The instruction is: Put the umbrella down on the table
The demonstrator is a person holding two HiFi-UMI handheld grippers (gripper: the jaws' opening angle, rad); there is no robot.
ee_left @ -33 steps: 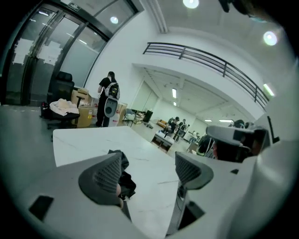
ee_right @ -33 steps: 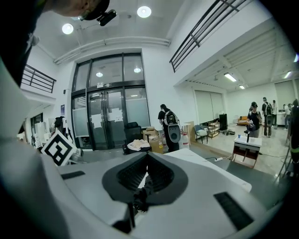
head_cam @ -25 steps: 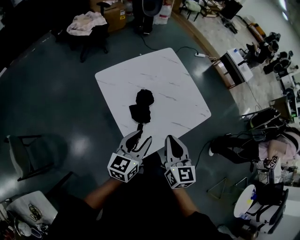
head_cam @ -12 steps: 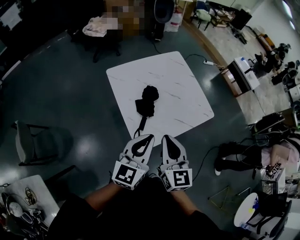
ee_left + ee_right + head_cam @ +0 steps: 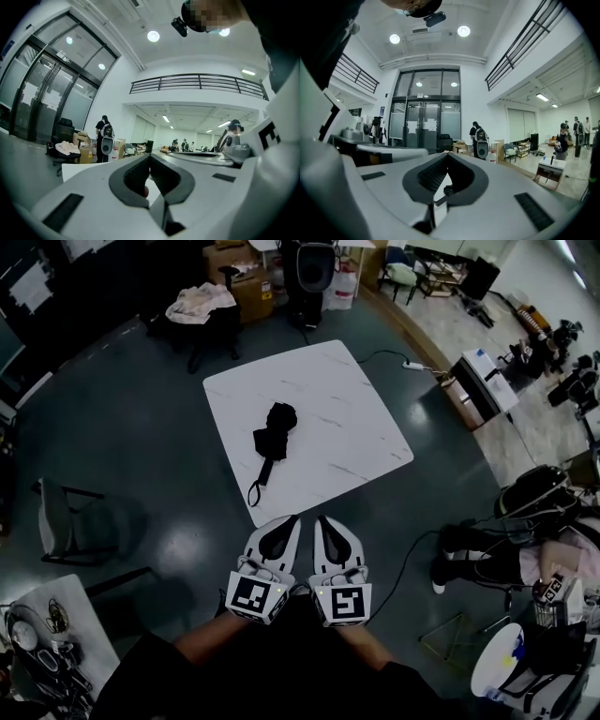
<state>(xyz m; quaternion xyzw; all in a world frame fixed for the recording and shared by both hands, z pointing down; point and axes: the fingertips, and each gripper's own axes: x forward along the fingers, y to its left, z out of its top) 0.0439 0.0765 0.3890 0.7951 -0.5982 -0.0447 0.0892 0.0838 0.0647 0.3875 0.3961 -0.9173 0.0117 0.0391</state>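
A black folded umbrella lies on the white marble table, its wrist strap trailing toward the near edge. Both grippers hang side by side below that edge, over the floor and apart from the umbrella. My left gripper is shut and empty, its jaw tips meeting in the left gripper view. My right gripper is shut too, with nothing held, tips together in the right gripper view. Both point level toward the table.
A dark chair stands on the floor at left. Another chair with a pale cloth and cardboard boxes sit beyond the table. A power strip lies at right, where a person sits.
The left gripper let go of the umbrella's handle end and closed. Both grippers drew back off the table toward me and rose. The umbrella stays on the table.
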